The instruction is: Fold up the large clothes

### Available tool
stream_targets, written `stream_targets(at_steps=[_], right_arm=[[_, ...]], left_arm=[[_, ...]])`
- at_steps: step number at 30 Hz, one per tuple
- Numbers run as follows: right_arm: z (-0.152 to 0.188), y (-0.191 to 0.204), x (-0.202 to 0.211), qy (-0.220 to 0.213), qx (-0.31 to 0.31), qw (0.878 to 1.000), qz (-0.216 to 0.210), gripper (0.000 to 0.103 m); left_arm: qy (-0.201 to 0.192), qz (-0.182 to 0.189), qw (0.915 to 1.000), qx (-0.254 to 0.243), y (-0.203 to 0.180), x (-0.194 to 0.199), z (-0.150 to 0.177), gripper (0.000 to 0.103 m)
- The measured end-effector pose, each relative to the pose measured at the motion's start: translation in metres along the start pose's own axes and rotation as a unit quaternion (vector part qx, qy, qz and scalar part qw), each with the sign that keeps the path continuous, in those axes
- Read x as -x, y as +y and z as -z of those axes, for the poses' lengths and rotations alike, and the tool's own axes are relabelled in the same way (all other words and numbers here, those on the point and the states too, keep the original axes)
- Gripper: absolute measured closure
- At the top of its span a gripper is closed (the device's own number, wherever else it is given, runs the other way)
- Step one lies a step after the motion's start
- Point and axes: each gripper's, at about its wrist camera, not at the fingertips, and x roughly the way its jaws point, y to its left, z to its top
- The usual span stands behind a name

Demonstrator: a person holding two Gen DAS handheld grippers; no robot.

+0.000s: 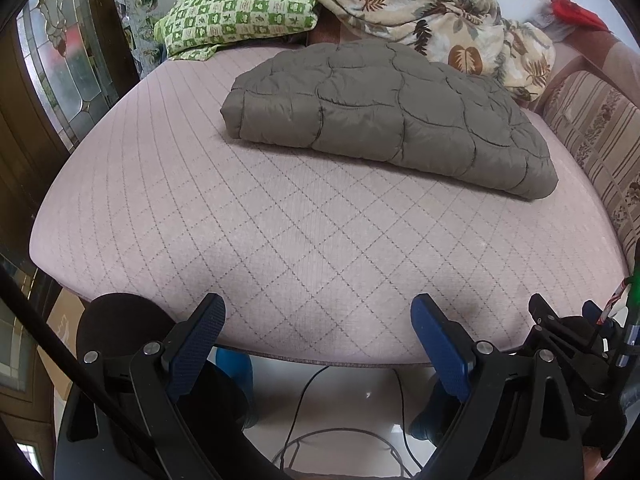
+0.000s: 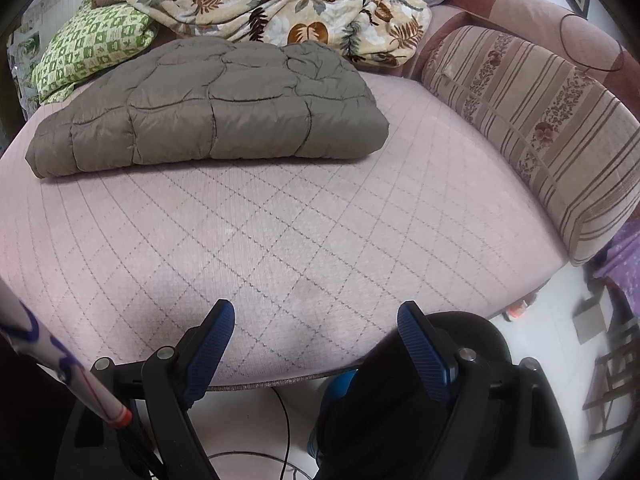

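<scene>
A grey-brown quilted puffer garment [image 1: 384, 112] lies folded into a thick rectangle on the pink quilted mattress [image 1: 280, 232], toward the far side. It also shows in the right wrist view [image 2: 208, 108] on the mattress [image 2: 280, 240]. My left gripper [image 1: 318, 312] is open and empty, over the mattress's near edge, well short of the garment. My right gripper [image 2: 316, 316] is open and empty, also at the near edge. The right gripper's body shows at the left view's right edge.
A green checked pillow [image 1: 240, 8] and a crumpled leaf-print blanket [image 1: 432, 12] lie behind the garment. A striped bolster cushion [image 2: 540, 132] lines the right side. Cables [image 1: 304, 432] run on the white floor below. A glass-panelled door [image 1: 60, 68] stands left.
</scene>
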Motion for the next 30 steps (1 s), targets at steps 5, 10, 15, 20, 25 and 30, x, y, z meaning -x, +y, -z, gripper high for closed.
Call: stream_targets(at_steps=[5, 10, 15, 20, 25, 30], right_arm=[[0.000, 0.003, -0.006, 0.007, 0.005, 1.000, 0.001, 0.016], [0.000, 0.005, -0.011, 0.013, 0.008, 1.000, 0.001, 0.016], [-0.001, 0.007, -0.014, 0.014, 0.013, 1.000, 0.002, 0.016], [-0.001, 0.010, -0.015, 0.014, 0.016, 1.000, 0.002, 0.016], [-0.001, 0.011, -0.016, 0.014, 0.015, 1.000, 0.003, 0.016], [0.000, 0.012, -0.016, 0.014, 0.018, 1.000, 0.003, 0.016]], left_arm=[[0.009, 0.000, 1.0000, 0.000, 0.001, -0.007, -0.001, 0.010], [0.016, -0.001, 0.9999, 0.002, 0.001, -0.011, -0.001, 0.010], [0.021, -0.001, 0.9998, 0.003, 0.002, -0.015, -0.002, 0.010], [0.025, -0.001, 0.9997, 0.004, 0.003, -0.018, -0.002, 0.010], [0.029, 0.000, 0.9996, 0.006, 0.005, -0.021, -0.002, 0.010], [0.032, 0.000, 0.9995, 0.006, 0.004, -0.023, -0.002, 0.010]])
